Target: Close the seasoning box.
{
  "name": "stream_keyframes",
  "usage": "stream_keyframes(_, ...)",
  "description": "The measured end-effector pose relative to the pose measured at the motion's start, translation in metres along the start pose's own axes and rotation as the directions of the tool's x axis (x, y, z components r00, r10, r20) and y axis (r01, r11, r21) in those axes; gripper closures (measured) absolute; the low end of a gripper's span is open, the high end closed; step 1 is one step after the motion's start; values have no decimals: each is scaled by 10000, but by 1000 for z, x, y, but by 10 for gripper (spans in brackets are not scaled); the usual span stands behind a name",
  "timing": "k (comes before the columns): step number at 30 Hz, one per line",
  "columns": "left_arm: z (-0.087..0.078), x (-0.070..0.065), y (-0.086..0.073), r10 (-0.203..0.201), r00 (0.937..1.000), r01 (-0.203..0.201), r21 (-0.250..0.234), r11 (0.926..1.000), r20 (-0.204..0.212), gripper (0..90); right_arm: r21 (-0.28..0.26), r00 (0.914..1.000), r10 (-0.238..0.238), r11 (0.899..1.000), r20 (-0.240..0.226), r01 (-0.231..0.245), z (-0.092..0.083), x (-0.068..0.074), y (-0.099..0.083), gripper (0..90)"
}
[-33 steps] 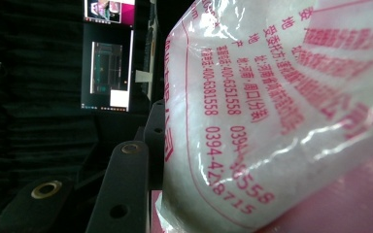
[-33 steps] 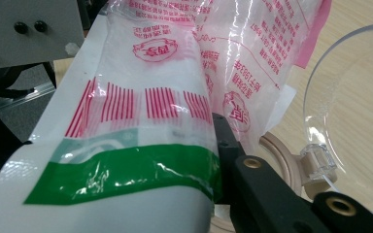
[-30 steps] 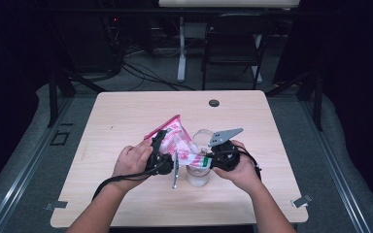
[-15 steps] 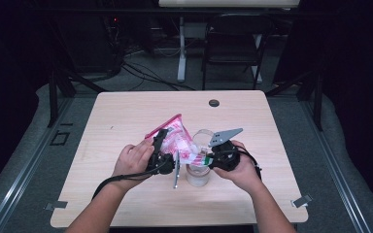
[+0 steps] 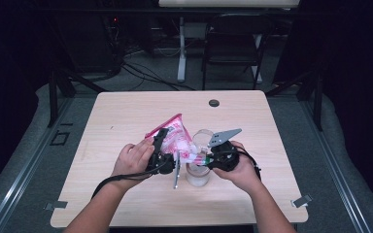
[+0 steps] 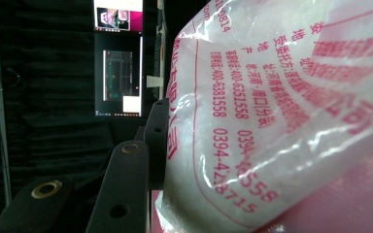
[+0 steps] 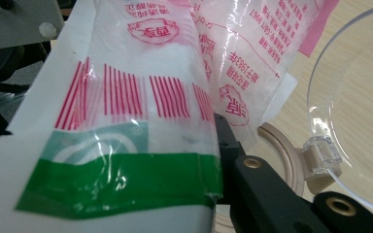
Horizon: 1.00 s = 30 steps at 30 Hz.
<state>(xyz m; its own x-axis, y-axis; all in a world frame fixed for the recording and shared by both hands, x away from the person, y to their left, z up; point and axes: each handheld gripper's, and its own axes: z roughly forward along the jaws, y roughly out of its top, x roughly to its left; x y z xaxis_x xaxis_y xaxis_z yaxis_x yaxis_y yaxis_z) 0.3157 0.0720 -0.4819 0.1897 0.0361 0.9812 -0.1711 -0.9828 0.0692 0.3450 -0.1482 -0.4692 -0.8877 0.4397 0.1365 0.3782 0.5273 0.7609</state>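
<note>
A pink and white printed plastic bag (image 5: 175, 137) is held tilted over a clear jar (image 5: 197, 175) that stands on the table near the front middle. The jar's clear hinged lid (image 5: 203, 138) is flipped open; it also appears at the right of the right gripper view (image 7: 354, 107). My left gripper (image 5: 166, 151) is shut on the bag's body, and the bag (image 6: 281, 116) presses against its black finger (image 6: 126, 189). My right gripper (image 5: 202, 159) is shut on the bag's lower end with the green stripe (image 7: 121, 179), just above the jar's mouth.
The wooden table (image 5: 126, 111) has a small black round cap (image 5: 214, 103) near its far edge. A dark chair (image 5: 233, 43) and floor cables stand beyond the table. Metal clips (image 5: 301, 200) sit at the front corners.
</note>
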Motion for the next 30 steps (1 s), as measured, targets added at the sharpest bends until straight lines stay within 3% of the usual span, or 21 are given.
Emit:
stream_keyframes(3, -1, -1, -1, -31, 10000, 29, 136, 9999, 93, 648, -15, 10000, 24, 10000, -13, -24, 1, 0, 0, 900)
stream_keyframes(4, 1, -3, -2, -40, 9998, 36, -236, 9997, -188, 648, 22, 10000, -16, 10000, 6, 16, 2, 0, 0, 900)
stream_keyframes(7, -1, -4, -4, -41, 9998, 38, 178, 9998, 171, 648, 48, 10000, -21, 10000, 8, 21, 5, 1, -1, 900)
stream_keyframes(30, -2, -3, -5, 45, 10000, -46, 182, 9998, 35, 649, 172, 9999, -49, 9998, 145, 47, 12, 2, -1, 900)
